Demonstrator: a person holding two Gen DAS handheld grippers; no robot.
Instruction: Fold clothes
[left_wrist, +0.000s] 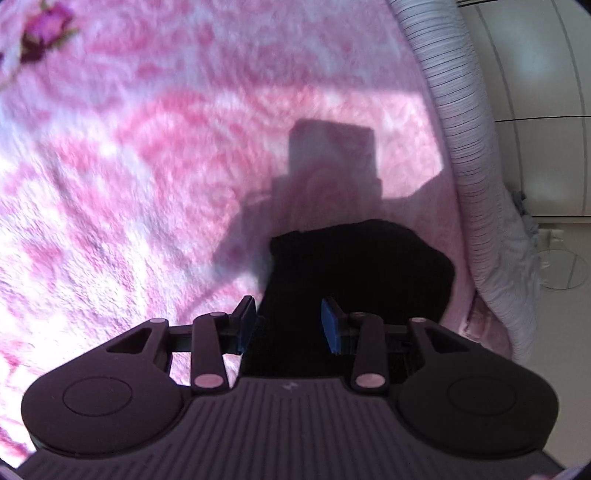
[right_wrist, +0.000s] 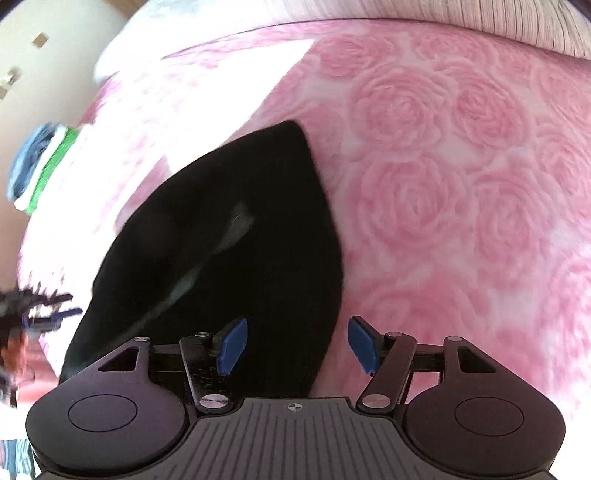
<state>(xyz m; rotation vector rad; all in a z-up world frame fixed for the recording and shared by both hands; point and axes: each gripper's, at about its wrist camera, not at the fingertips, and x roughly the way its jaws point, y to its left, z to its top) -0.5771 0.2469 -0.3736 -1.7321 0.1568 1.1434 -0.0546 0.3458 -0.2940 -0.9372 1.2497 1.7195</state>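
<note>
On rose-print blanket (right_wrist: 461, 192): black garment (right_wrist: 229, 236), compact but folds unreadable; small clothes stack (right_wrist: 40, 166) apart. Left gripper (left_wrist: 290, 321), right gripper (right_wrist: 295, 345) both spread, holding nothing.

Both wrist cameras look forward and down along their own blue-padded fingers, close over the pink rose blanket (right_wrist: 461, 177), the left one facing the bed's striped edge (left_wrist: 469, 147) (tiled floor beyond), the right one nearer still, and both share the black garment (left_wrist: 362, 266) (right_wrist: 229, 236).
</note>
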